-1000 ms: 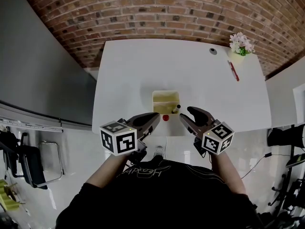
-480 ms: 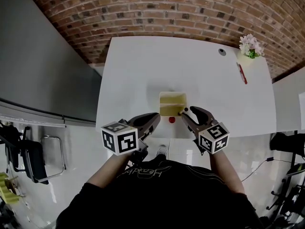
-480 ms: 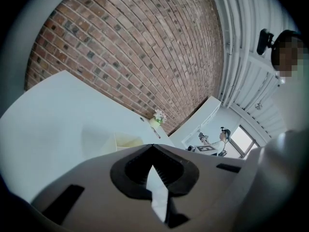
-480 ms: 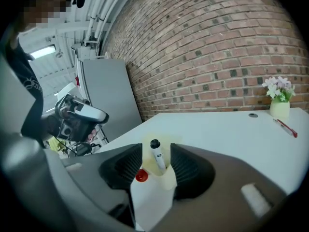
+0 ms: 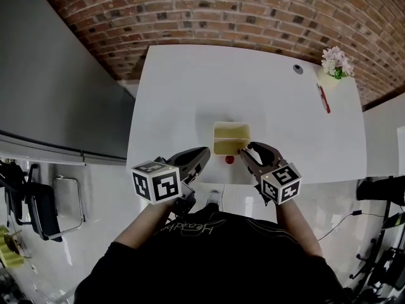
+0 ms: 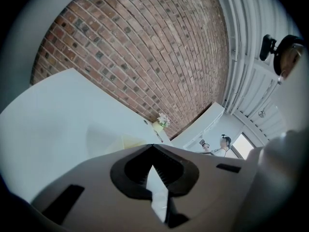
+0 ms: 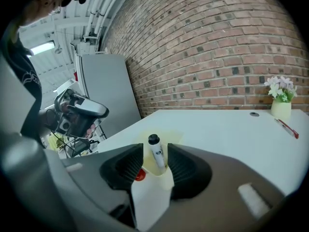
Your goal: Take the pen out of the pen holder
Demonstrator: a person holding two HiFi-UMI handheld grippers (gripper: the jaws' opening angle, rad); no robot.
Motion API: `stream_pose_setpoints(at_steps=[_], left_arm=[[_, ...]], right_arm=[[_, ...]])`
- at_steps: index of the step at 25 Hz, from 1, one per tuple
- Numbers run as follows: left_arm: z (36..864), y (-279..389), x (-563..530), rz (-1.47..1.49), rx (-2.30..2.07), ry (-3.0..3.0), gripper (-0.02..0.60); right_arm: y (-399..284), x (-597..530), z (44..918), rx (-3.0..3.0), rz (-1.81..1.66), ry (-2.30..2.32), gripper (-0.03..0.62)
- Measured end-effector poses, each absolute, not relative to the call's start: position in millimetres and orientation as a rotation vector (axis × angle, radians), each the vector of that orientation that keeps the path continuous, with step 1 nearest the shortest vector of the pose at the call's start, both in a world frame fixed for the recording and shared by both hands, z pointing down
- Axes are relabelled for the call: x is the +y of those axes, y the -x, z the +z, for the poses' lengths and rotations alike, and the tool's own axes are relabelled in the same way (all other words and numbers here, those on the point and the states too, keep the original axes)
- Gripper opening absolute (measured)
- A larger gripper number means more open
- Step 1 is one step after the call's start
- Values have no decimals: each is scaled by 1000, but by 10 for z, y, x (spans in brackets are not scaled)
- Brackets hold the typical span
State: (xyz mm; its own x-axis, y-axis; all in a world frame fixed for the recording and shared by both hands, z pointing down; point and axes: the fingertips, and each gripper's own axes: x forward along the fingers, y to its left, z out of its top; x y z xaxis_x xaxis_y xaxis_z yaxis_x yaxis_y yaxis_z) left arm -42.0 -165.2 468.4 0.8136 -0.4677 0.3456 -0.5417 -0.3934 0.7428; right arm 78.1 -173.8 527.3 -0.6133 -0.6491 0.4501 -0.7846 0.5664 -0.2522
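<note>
A pale yellow pen holder (image 5: 231, 135) stands near the front edge of the white table (image 5: 190, 94). In the right gripper view a pen (image 7: 155, 151) with a black cap stands upright in the holder's (image 7: 161, 180) near corner. My right gripper (image 7: 155, 164) has one jaw on each side of the pen and is closing, with thin gaps still showing. In the head view the right gripper (image 5: 245, 151) sits at the holder's front right corner. My left gripper (image 5: 202, 154) hovers at the table edge left of the holder, its jaw tips together (image 6: 153, 146) and empty.
A small red object (image 5: 229, 159) lies just in front of the holder. At the far right corner stand a flower vase (image 5: 335, 62), a red pen (image 5: 324, 98) and a grey disc (image 5: 297, 69). A chair (image 5: 38, 214) and other gear stand on the floor to the left.
My right gripper has come in and down from the holder's right, so its jaws now flank the pen. The left gripper has sunk slightly and stays near the table edge.
</note>
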Motion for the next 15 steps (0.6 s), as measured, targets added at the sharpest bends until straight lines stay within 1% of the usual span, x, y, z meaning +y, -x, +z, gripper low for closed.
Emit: stream_pose_setpoints(at_steps=[1,3,6,7,15], left_arm=[[4691,433,-1660,96,-750,-2049,3],[4686,434,-1665,91,-756,-2047,3],[4676,443,-1642,94,-760,-2047,3],[4673,450,-1636,93,-762,-2046,3],[4700,522,-1580,91,-788,-2024,3]], right_arm=[[-775,-1736,5281,-2491,625,-1174,159],[-780,-1738,5283,-2481,617,-1175,123],[-786,-1751,5286,-2480,598,-1183,114],[-782,-1753,5286,-2479,593,-1182,98],[-762,-1789,5288,-2469,563,-1178,92]])
